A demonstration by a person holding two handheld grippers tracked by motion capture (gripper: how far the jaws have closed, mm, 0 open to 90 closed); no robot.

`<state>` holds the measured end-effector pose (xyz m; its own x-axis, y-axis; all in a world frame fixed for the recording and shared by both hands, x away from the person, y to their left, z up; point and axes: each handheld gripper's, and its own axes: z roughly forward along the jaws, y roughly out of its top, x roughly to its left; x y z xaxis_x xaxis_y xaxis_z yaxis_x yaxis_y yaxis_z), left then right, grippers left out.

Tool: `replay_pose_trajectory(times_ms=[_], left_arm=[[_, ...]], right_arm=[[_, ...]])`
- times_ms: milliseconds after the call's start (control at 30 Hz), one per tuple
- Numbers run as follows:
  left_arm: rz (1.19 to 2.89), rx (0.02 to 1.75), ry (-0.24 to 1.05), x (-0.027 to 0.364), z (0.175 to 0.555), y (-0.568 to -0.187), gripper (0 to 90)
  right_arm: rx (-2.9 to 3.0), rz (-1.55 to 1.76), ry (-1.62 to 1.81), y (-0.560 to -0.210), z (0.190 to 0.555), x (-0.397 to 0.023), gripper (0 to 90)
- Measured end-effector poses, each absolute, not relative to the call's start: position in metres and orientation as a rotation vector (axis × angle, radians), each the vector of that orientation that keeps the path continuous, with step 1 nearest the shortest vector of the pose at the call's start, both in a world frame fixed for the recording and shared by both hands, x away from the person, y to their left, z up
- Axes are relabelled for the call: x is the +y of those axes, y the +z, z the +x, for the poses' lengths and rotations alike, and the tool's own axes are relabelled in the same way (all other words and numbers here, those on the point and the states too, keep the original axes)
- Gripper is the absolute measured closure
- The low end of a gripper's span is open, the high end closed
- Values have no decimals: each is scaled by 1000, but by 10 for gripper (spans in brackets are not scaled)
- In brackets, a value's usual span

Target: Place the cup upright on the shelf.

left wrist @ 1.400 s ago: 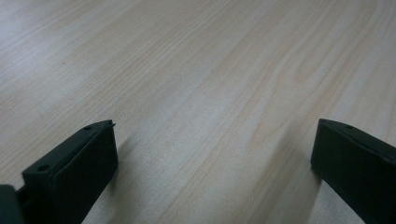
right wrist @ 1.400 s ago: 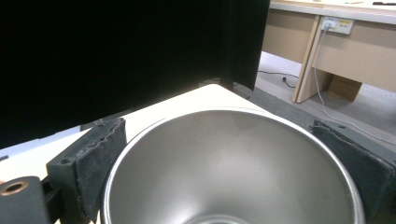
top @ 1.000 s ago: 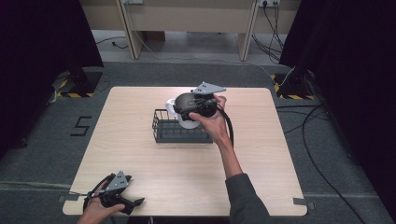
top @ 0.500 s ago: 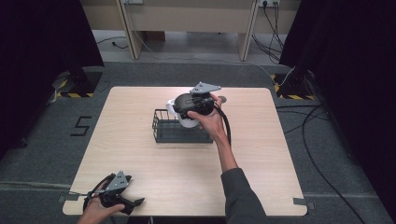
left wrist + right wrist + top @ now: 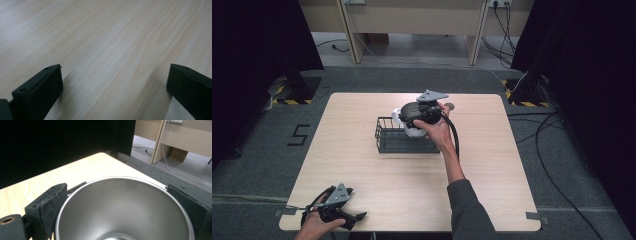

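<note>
right gripper [image 5: 408,116]: sits just above centre of the high view, held over the far right end of the basket; its jaws stand wide, one on each side of the bowl's rim, touching or nearly so, so I'd call it spread around the bowl, and I can't tell if it's really squeezing
bowl [image 5: 125,207]: shiny steel, open mouth facing the camera and taking up the lower middle of the right gripper view; in the high view it's just a pale bit peeking out under the gripper [image 5: 411,131]
basket [image 5: 392,137]: black wire, rectangular, centre of the bench, the bowl at its right end, can't say if it's resting inside or held above
left gripper [image 5: 354,218]: lower left of the high view, near the front edge of the bench, well apart from the basket; jaws apart with bare wood between them
bench [image 5: 492,165]: light wood, grain clear across the left gripper view [image 5: 112,45]
right hand [image 5: 437,131]: wrapped round the gripper's body, dark sleeve running to the bottom edge
</note>
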<state>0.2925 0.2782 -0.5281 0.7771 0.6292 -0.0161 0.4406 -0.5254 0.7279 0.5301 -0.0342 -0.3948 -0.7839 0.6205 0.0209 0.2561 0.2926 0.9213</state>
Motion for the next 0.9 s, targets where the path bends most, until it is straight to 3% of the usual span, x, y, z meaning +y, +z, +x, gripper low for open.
replay_pose_trajectory(times_ms=[900], left_arm=[[2209,793,321,278,292,-528,0]], right_arm=[[2255,854,1444,-412,531,-35,61]])
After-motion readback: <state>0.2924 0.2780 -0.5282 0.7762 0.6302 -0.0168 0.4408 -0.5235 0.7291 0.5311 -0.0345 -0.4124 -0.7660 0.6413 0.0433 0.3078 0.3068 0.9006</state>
